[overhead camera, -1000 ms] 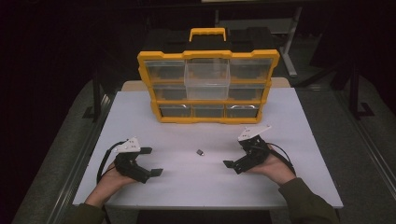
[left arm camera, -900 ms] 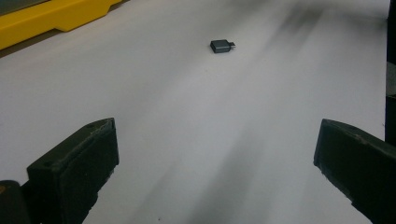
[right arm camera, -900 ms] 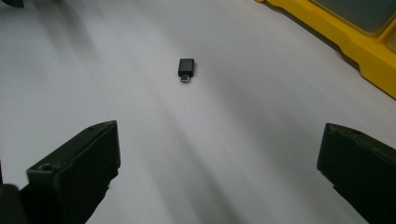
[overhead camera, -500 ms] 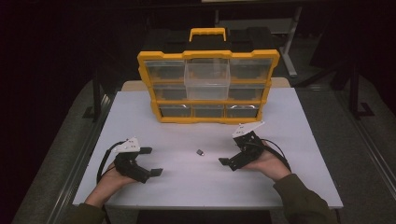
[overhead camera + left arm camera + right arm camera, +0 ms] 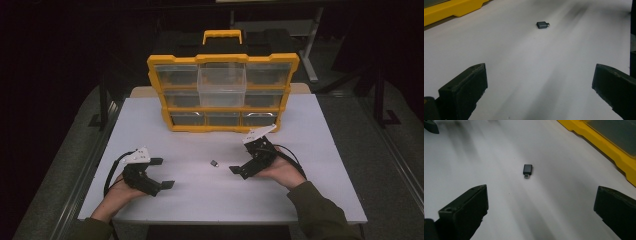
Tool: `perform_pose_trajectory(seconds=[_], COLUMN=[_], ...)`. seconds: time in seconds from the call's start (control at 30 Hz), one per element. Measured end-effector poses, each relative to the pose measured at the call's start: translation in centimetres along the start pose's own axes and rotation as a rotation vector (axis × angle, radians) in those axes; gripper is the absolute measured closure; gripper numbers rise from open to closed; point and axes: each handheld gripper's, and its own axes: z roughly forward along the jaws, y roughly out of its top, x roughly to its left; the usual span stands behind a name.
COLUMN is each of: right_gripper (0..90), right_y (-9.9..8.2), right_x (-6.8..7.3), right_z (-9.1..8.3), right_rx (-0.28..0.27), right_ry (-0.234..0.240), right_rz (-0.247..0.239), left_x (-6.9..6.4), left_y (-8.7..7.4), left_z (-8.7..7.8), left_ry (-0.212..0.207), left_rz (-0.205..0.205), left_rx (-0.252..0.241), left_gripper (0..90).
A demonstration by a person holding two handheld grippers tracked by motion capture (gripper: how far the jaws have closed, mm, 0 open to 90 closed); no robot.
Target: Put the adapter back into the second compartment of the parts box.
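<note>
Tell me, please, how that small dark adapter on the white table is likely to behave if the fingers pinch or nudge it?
The adapter looks like a rigid little block, so probably stiff and light. Lying flat, it should slide rather than roll on the smooth table.

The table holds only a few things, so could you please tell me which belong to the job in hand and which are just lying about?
In the job:
- small dark adapter, lying on the table between both grippers
- right gripper, open, nearest to it and pointed at it
- left gripper, open, farther off

Standing by:
- yellow drawer organizer, at the back, one middle drawer pulled out
- white table
</note>
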Motion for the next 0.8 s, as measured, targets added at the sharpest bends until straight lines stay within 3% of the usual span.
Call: perform_pose_trajectory(seconds=[0.8], right_gripper=[0.5], right_y=[2.0], right_x=[0.0], right_z=[1.5], right_rx=[0.023], right_ry=[0.018], right_rz=[-0.017], left_x=[0.0], left_y=[0.0], left_z=[0.0], left_ry=[-0.002], left_rz=[0.001], left_rx=[0.000], left_gripper=[0.0])
